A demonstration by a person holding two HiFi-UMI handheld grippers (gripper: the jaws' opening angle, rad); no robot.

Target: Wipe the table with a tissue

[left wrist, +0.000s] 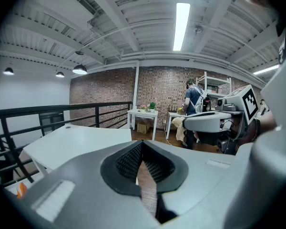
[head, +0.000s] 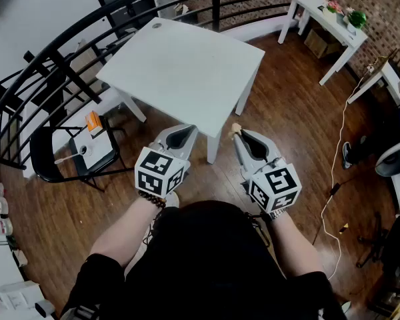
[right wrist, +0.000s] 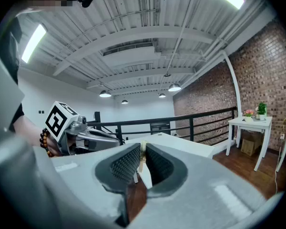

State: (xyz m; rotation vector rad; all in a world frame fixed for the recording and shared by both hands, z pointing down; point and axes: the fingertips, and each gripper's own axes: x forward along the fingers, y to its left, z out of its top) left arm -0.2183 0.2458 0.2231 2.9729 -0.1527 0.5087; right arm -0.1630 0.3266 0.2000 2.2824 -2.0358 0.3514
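Note:
The white square table [head: 187, 65] stands bare in front of me; it also shows as a pale table top [left wrist: 76, 140] in the left gripper view. I hold both grippers low, short of its near corner and above the wooden floor. My left gripper [head: 191, 129] is shut, its pads meeting at the tip [left wrist: 142, 147] with nothing between them. My right gripper [head: 237, 132] is shut on a small pale cream piece, apparently the tissue [head: 236, 127], a thin strip of tissue [right wrist: 142, 160] pinched between the ribbed pads.
A black railing [head: 67, 52] curves round the table's far and left sides. At the left a black chair [head: 50, 162] carries a small tray. A white side table [head: 327, 15] with plants stands at the back right. A white cable [head: 333, 172] trails over the floor at the right.

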